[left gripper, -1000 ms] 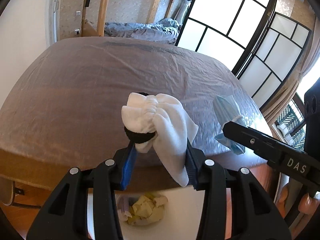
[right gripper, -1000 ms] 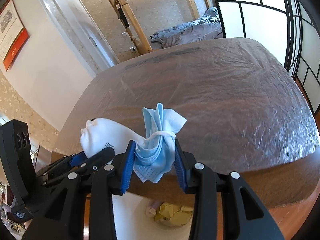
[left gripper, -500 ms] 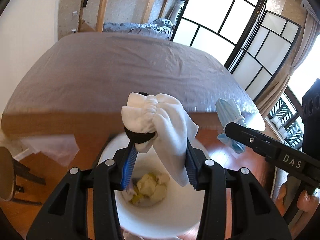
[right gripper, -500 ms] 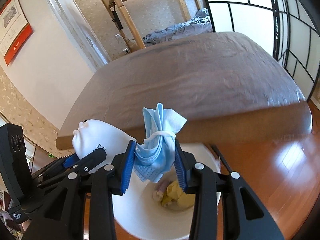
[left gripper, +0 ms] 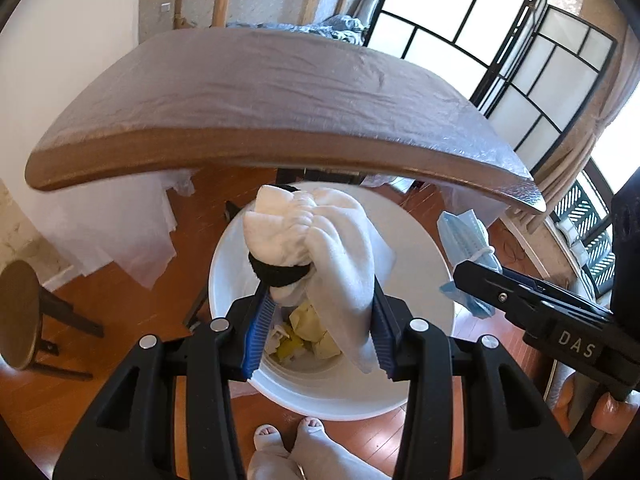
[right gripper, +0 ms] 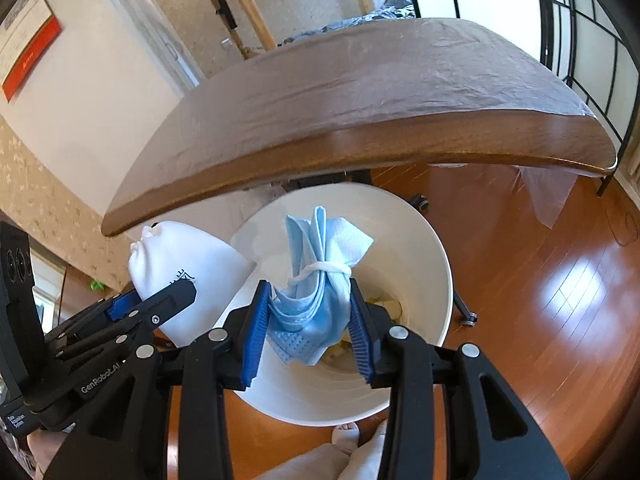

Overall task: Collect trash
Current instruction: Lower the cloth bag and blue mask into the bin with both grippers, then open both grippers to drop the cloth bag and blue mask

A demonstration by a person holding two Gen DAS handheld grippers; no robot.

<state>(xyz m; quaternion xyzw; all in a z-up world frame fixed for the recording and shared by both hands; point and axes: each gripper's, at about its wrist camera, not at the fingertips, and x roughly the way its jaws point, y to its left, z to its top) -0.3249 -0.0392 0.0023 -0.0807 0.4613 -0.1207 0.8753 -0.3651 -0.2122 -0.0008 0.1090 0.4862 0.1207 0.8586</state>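
Above a white bin on the wooden floor, the left gripper clamps a bunched white sock with a black band between its fingers, while the right gripper pinches a folded blue face mask tied with its ear loop. Both items hang over the bin's mouth, where yellowish crumpled scraps, possibly paper, lie at the bottom. The plastic-covered tabletop juts over the bin's far rim.
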